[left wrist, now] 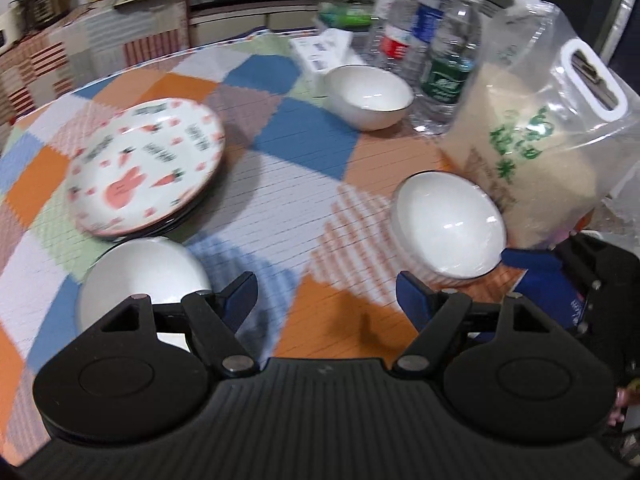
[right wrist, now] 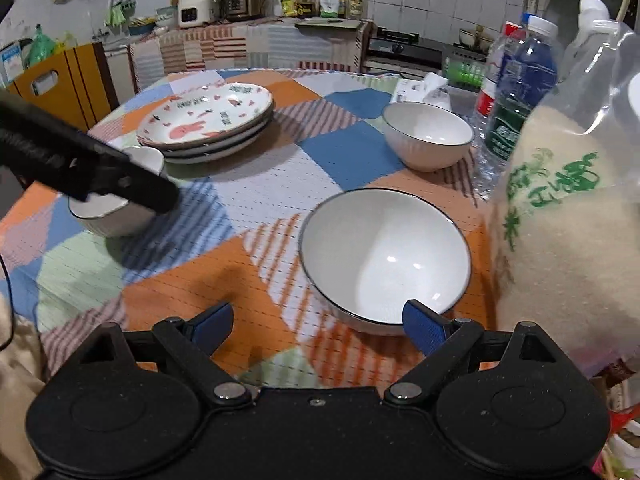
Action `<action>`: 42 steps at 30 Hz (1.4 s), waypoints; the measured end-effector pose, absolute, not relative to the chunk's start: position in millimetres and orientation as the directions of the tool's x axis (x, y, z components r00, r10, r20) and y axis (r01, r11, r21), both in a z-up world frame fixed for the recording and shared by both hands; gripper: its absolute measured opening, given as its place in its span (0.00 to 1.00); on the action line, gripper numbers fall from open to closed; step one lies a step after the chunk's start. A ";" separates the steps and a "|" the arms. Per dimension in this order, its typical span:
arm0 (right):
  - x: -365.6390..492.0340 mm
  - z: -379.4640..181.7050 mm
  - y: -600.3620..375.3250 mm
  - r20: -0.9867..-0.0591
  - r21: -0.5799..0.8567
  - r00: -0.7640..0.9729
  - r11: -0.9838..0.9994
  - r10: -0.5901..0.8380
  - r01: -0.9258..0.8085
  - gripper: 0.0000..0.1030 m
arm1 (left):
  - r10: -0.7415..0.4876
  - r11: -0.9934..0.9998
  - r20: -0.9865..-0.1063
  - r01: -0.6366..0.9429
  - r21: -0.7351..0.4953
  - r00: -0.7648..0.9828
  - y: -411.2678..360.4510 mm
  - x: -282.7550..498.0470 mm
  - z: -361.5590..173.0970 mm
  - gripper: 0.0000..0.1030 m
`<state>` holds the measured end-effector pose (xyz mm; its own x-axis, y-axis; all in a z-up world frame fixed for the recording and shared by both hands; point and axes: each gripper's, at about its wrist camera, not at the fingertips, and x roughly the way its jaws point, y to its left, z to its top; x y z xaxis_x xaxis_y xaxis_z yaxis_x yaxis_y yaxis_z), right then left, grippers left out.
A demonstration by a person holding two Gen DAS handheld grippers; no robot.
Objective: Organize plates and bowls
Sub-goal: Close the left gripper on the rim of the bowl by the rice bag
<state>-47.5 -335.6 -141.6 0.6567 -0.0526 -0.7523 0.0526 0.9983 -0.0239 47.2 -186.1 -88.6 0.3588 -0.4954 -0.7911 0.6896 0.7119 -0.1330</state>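
While the left wrist view looks down over the patchwork-clothed worktop, the left tongs stand apart with nothing between their blue pads, only cloth showing in the gap. A white bowl sits just beside the left finger, partly hidden behind it, and touching or nearly touching the stack of plates behind it, whose top plate bears a rabbit and carrots. To the right, a second white bowl stands close against a clear bag of rice. A third bowl sits farther back, beside a cluster of water bottles. From the right wrist view, the right tongs are likewise apart and hold nothing; the right pad lies just at the near rim of the second bowl, though I cannot tell whether it touches. The rice bag rises at the right edge. The plates lie at the far left of the worktop, the third bowl to the far right near the bottles, and the left gripper's black body crosses above the first bowl.
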 end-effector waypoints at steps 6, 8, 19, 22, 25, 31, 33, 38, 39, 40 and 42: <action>-59.0 -137.8 -351.5 -0.770 0.004 0.637 0.997 -0.043 0.073 0.91 | -0.518 0.678 -0.796 0.717 -0.158 0.314 -222.9 43.9 -95.5 0.73; -57.8 -142.2 -358.2 -0.780 -0.004 0.624 0.996 -0.057 0.085 0.91 | -0.525 0.673 -0.797 0.718 -0.174 0.299 -232.2 44.5 -100.2 0.73; -23.7 -175.7 -385.1 -0.796 0.034 0.605 0.998 -0.002 0.049 0.92 | -0.534 0.699 -0.808 0.668 -0.256 0.249 -254.0 53.8 -132.0 0.70; -18.7 -178.7 -385.9 -0.787 0.025 0.617 0.998 -0.018 0.062 0.92 | -0.547 0.695 -0.804 0.662 -0.280 0.235 -256.1 56.0 -137.1 0.52; -17.3 -183.2 -391.5 -0.766 0.057 0.642 0.996 -0.004 0.074 0.92 | -0.547 0.696 -0.812 0.649 -0.307 0.202 -260.0 59.2 -144.2 0.24; -17.6 -192.0 -395.7 -0.742 0.094 0.670 0.993 0.024 0.068 0.91 | -0.560 0.695 -0.805 0.641 -0.326 0.198 -261.4 58.2 -144.8 0.18; -17.1 -192.1 -394.4 -0.743 0.091 0.669 0.993 0.021 0.071 0.92 | -0.553 0.696 -0.810 0.642 -0.321 0.195 -260.9 58.8 -143.8 0.18; -16.4 -190.2 -387.0 -0.754 0.087 0.657 0.994 0.026 0.061 0.92 | -0.538 0.702 -0.822 0.640 -0.314 0.187 -253.2 59.0 -138.9 0.17; -15.7 -189.6 -385.6 -0.754 0.091 0.656 0.994 0.029 0.060 0.92 | -0.536 0.704 -0.822 0.639 -0.310 0.192 -251.1 58.8 -136.9 0.17; -15.5 -188.9 -383.9 -0.752 0.095 0.658 0.994 0.032 0.059 0.92 | -0.534 0.705 -0.822 0.641 -0.304 0.198 -248.6 58.1 -134.4 0.17; -15.4 -186.0 -379.8 -0.746 0.098 0.665 0.993 0.035 0.058 0.92 | -0.531 0.704 -0.820 0.650 -0.287 0.212 -243.3 56.0 -129.2 0.17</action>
<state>-15.4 -379.8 -186.0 0.6650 0.0350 -0.7460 0.0582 0.9934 0.0985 56.0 -243.3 -129.2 0.2124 -0.5310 -0.8203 0.6498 0.7037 -0.2873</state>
